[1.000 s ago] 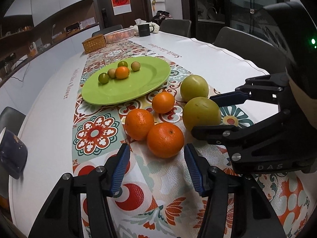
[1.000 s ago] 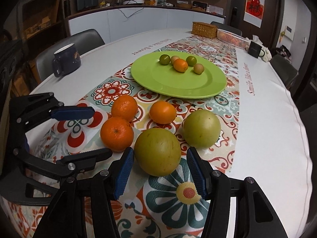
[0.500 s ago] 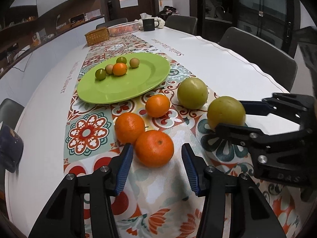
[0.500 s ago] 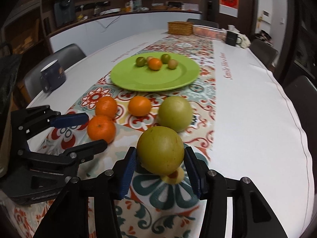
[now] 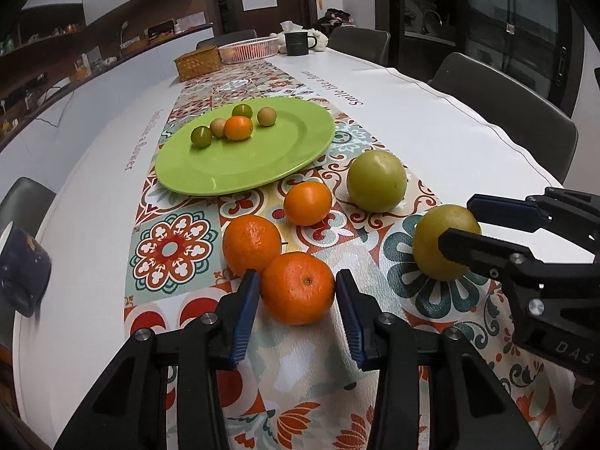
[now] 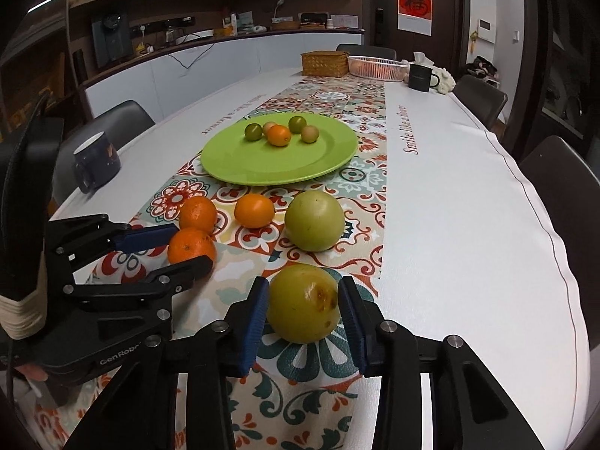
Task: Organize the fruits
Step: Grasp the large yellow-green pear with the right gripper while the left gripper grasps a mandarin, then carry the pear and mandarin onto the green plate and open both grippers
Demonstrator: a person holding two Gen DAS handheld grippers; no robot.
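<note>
**Coach:** Closing in nicely in the left wrist view. Your left gripper (image 5: 298, 294) has the nearest orange (image 5: 297, 287) between its blue pads (image 5: 245, 309), and the jaws are closing. The right pad looks to be at the skin; on the left I see a thin gap, so you are not yet squeezing it.

**Operator:** Where does it sit?

**Coach:** On the patterned runner (image 5: 172, 249), touching a second orange (image 5: 251, 243) behind it. Squeeze across the widest part and lift straight up, so that the neighbour does not roll. The green plate (image 5: 262, 161), with five small fruits on it, lies well beyond.

**Operator:** And the right wrist view?

**Coach:** Your right gripper (image 6: 303, 311) is closing on the blemished green fruit (image 6: 303, 309), and both pads look pressed to its sides. It is round and smooth, so I judge that it could slip: keep the pads level with its middle.

**Operator:** Anything nearby?

**Coach:** Another green fruit (image 6: 314, 220) sits just ahead, apart from yours. Lift clear of it before you carry anything toward the plate.
</note>
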